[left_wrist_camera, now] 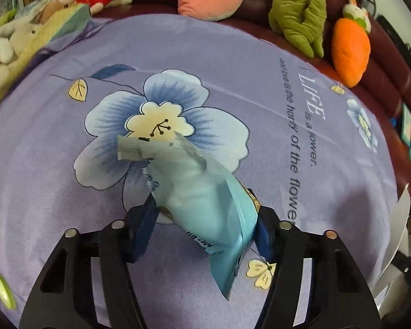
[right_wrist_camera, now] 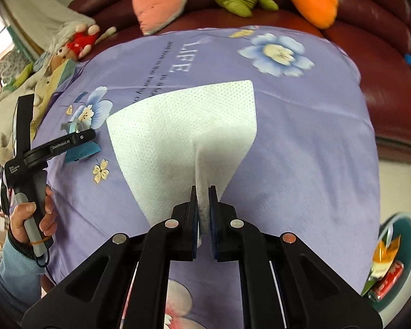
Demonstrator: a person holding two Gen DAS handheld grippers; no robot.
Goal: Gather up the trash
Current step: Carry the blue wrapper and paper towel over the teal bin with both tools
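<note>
Meanwhile the left gripper (left_wrist_camera: 205, 224) pinches a light blue wrapper (left_wrist_camera: 205, 205) between its blue pads, the crumpled packet sticking up and forward over the large blue flower printed on the purple blanket (left_wrist_camera: 233, 63). Seen from the right wrist camera, that same left gripper (right_wrist_camera: 79, 139) is held by the person's left hand (right_wrist_camera: 33, 219) at the blanket's left side, with the wrapper (right_wrist_camera: 80, 152) showing under its fingers. The right gripper (right_wrist_camera: 202, 208) has its jaws pressed together on a fold of a white paper towel (right_wrist_camera: 183, 126), which fans out across the middle of the blanket. A teal bin (right_wrist_camera: 408, 235) at the right edge holds a red can (right_wrist_camera: 389, 282) and a yellow wrapper (right_wrist_camera: 385, 255). Plush toys, among them an orange carrot (left_wrist_camera: 349, 52), sit on the dark red sofa (left_wrist_camera: 383, 63) behind
</note>
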